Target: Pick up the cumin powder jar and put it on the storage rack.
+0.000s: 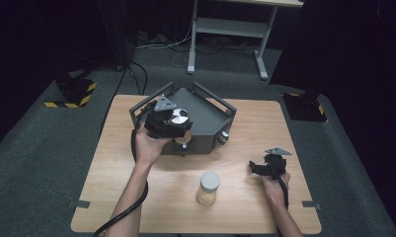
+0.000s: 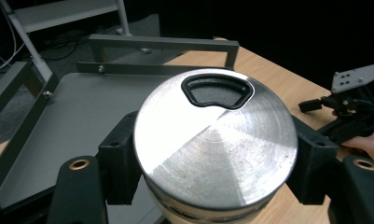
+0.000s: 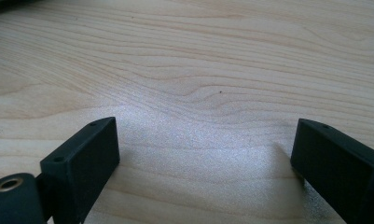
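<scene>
Left gripper (image 1: pixel 173 126) in high view: clamped on a metal-lidded jar (image 1: pixel 179 120), held over the front edge of the grey tray (image 1: pixel 205 116), about 11 o'clock from table centre. Second jar (image 1: pixel 208 188) stands at 6 o'clock on the table (image 1: pixel 245 128), well apart. Right gripper (image 1: pixel 264 168) sits low at 4 o'clock.

Left gripper view: jaws press both sides of the jar just below its shiny lid (image 2: pixel 216 140); tray rail (image 2: pixel 161 43) at 12 o'clock. Grip looks high on the body, so the jar could swing or slip if tilted, or clip the rail.

Right gripper view: jaws spread wide, nothing between, bare wood under. Low risk, maybe scraping the tabletop.
</scene>
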Demonstrator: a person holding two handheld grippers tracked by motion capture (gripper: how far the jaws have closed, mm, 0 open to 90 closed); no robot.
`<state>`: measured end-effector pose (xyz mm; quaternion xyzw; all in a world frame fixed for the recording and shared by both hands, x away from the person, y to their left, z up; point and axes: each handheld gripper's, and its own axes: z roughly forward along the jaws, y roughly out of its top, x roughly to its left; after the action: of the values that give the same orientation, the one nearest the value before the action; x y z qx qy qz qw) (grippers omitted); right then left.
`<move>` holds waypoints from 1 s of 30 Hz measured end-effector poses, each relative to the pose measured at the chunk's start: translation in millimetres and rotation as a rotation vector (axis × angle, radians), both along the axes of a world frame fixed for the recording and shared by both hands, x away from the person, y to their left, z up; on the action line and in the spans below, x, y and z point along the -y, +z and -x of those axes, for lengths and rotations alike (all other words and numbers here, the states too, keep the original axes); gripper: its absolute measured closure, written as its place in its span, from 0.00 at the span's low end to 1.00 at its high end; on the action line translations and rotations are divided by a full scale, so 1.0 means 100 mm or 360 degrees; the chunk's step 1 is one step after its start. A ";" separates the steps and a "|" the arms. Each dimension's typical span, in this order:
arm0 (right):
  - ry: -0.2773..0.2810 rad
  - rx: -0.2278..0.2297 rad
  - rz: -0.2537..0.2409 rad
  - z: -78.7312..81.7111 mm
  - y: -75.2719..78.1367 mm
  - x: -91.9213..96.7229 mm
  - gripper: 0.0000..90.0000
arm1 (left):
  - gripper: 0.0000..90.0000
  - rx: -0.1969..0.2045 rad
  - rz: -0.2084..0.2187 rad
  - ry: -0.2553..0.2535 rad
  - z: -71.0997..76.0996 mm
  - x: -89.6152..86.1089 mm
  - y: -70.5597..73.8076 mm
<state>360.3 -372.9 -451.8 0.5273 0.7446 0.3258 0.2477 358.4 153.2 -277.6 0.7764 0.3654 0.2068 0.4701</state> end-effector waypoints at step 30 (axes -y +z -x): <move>0.0003 0.0001 0.0000 0.00 0.00 0.00 0.08 | 0.36 -0.0036 -0.0206 0.0355 -0.42 0.38 -0.02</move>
<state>360.2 -373.1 -451.8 0.5265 0.7449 0.3263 0.2477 400.0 114.7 -279.3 0.7619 0.4407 0.2721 0.3889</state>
